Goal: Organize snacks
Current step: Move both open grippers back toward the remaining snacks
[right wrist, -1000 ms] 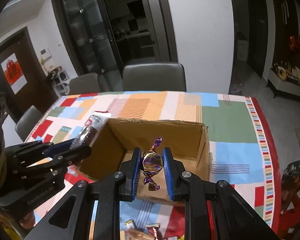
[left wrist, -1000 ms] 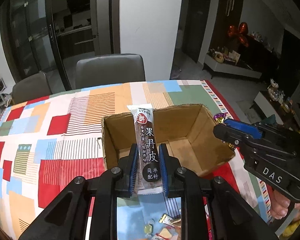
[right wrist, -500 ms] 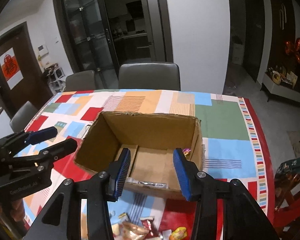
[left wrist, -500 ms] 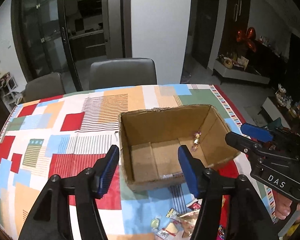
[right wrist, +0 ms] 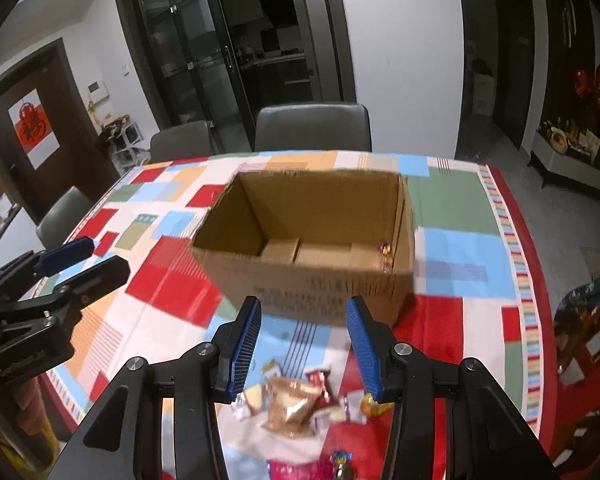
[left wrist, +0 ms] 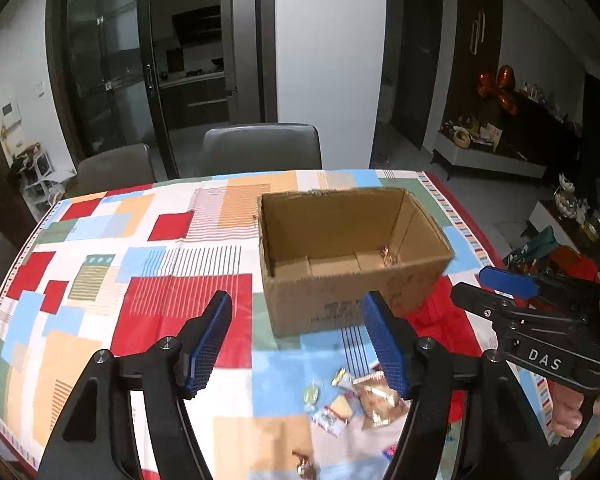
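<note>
- Both your left gripper (left wrist: pixel 296 344) and right gripper (right wrist: pixel 302 344) have just opened their jaws; nothing sits between them.
- One purple candy (left wrist: pixel 387 254) lies inside the cardboard box (left wrist: pixel 352 304).
- Loose snacks (right wrist: pixel 296 400) wait on the counter (left wrist: pixel 100 320), unsorted.

table (left wrist: pixel 172 292) bearing box (left wrist: pixel 352 296), snacks (left wrist: pixel 360 396)

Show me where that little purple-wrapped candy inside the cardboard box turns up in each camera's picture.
Left wrist view: purple candy right of centre, against the box's right inner wall.
Right wrist view: purple candy right of centre, same inner corner.
Shared landmark: the cardboard box.
</note>
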Available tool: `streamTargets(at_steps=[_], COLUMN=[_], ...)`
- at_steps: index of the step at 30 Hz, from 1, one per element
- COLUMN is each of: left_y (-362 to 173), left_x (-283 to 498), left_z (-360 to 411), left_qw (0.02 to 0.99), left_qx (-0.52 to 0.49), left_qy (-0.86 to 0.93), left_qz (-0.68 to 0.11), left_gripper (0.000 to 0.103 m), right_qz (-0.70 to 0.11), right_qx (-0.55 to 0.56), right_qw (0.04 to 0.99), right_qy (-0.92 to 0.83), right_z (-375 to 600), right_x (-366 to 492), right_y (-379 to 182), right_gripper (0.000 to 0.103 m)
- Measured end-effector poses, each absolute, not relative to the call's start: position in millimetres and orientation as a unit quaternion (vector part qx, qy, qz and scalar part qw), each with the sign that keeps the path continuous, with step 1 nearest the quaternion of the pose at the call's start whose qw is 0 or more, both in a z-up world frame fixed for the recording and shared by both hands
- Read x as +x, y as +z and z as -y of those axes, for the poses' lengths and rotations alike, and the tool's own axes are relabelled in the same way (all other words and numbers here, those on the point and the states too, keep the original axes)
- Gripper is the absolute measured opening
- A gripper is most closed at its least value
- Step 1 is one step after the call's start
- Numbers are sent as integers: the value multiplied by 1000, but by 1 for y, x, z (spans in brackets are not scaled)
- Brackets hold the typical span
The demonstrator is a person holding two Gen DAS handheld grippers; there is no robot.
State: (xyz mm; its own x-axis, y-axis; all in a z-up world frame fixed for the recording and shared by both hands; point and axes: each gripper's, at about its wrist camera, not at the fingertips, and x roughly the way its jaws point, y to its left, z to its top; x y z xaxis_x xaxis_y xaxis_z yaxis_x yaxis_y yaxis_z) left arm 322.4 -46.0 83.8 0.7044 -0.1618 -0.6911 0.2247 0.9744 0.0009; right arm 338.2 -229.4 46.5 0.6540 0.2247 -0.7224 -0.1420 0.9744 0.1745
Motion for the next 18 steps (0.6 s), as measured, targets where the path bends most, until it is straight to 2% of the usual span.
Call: streamTargets(at_steps=[2,18], left_y=[81,31], left_x=[311,232], left_z=[45,34], left_qw=[920,923], left_qx=[42,35], left_qy=[-112,-100], left_qz=[-373,-369], left_gripper=[70,70], right_qz=[-407,-368], right_qx=[53,34], right_qw=[906,927], right_qy=[103,68], right_z=[230,231], right_x=[329,249], right_y=[43,12], right_gripper=[46,46])
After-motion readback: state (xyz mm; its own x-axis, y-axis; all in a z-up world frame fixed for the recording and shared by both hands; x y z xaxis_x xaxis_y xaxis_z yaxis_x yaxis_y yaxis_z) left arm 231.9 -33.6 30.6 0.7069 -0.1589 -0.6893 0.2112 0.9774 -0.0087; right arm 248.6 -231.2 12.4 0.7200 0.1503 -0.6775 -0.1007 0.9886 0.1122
